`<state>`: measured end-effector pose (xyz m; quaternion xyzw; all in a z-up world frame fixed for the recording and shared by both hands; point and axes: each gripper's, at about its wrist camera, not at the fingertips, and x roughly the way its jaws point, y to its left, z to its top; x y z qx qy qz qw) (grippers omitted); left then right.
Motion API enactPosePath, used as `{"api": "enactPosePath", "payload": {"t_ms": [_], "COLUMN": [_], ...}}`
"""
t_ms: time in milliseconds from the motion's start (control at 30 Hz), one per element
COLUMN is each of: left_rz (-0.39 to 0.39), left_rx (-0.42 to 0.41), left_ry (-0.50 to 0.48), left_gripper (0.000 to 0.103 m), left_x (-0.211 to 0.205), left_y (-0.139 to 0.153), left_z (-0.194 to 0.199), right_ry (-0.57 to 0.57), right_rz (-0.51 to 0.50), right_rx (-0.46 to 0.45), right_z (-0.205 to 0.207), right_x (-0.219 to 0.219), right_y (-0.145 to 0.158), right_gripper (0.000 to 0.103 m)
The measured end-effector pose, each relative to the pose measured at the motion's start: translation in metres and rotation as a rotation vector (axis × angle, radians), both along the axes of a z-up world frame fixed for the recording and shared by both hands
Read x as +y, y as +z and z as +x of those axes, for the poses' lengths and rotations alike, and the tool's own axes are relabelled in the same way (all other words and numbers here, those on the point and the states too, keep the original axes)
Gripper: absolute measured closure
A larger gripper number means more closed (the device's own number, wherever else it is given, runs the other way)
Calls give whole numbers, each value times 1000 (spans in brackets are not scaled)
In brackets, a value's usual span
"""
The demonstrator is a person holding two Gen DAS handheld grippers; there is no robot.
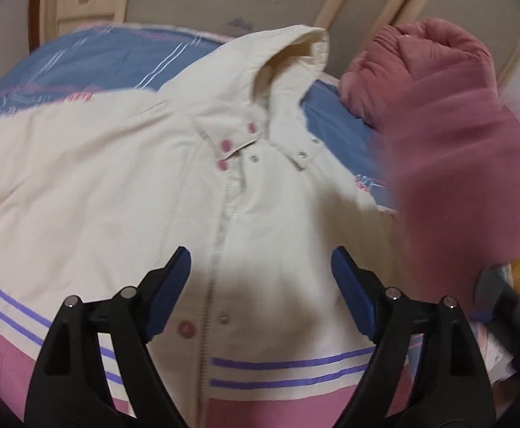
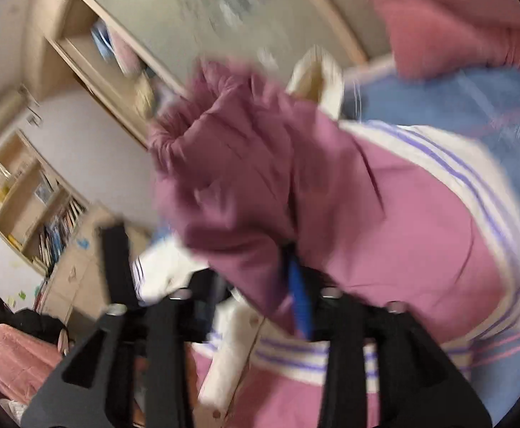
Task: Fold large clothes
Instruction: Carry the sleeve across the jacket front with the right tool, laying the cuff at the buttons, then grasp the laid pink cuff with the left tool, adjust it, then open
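A cream-and-pink jacket (image 1: 124, 164) lies front-up on a blue bedspread (image 1: 92, 60) as we hold both grippers over it.

Directly ahead of our left gripper (image 1: 260, 278) we see the jacket's zipped front, its hood (image 1: 295, 53) farthest from us and its purple-striped pink hem passing under the blue pads (image 1: 352, 292); the jaws stand spread, with nothing between them. To that gripper's right, a pink sleeve (image 1: 449, 135) is lifted off the bed, blurred. Our right gripper (image 2: 217, 285) sits just below that sleeve (image 2: 245, 178), the fabric draping against its blue pad (image 2: 301, 303); the blur keeps us from telling whether it pinches the cloth. Beyond, to its left, stand wooden shelves (image 2: 35, 210).
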<state>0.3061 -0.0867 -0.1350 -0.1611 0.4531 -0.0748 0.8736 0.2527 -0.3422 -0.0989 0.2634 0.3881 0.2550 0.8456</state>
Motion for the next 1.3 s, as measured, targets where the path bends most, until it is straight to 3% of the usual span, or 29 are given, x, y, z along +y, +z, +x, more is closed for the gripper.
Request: {"api": "enactPosePath", "payload": {"t_ms": [67,100,200,333,400,500,567,633,700,733,767,900,1100,1233,1300], "left_rz": [-10,-19,-81,-99,-85,-76,-116,-203,-281,-276,-258,-265,-231,-291,-281], "left_rx": [53,67,125,185,204,187,191,224,269,279,282,261,181,124,92], "left_ry": [4,5,-3,-9,-3,7,-2,-40,-59,-48,-41,-5,-13,24,92], "left_gripper": [21,21,21,21,21,15,12,12,20,27,43,66,69,69,69], "left_x": [8,11,15,8,7,13,19,20,18,16,14,12,9,26,46], "left_y": [-12,-17,-38,-55,-58,-53,-51,-55,-61,-63,-63,-64,-48,-36,-32], "left_z": [5,8,12,18,16,5,2,6,11,12,12,7,8,6,3], "right_ry": [-2,-23,-87,-230,-225,-160,-155,-141,-137,-132,-119,-62,-31,-106,-129], "right_rz": [94,139,234,276,332,526,558,515,464,433,389,325,366,510,620], "right_rx": [12,3,-22,-95,-135,-158,-96,-102,-144,-156,-159,-124,-31,-39,-52], "right_z": [-3,-5,-14,-29,-28,-45,-47,-46,-51,-52,-52,-47,-39,-43,-46], "right_x": [-6,-16,-44,-91,-95,-99,-96,-93,-88,-85,-79,-64,-63,-87,-102], "right_y": [-8,-9,-12,-35,-53,-94,-106,-97,-86,-82,-77,-81,-104,-115,-124], "right_gripper": [19,13,6,5,5,5,5,5,5,5,5,5,5,5,5]}}
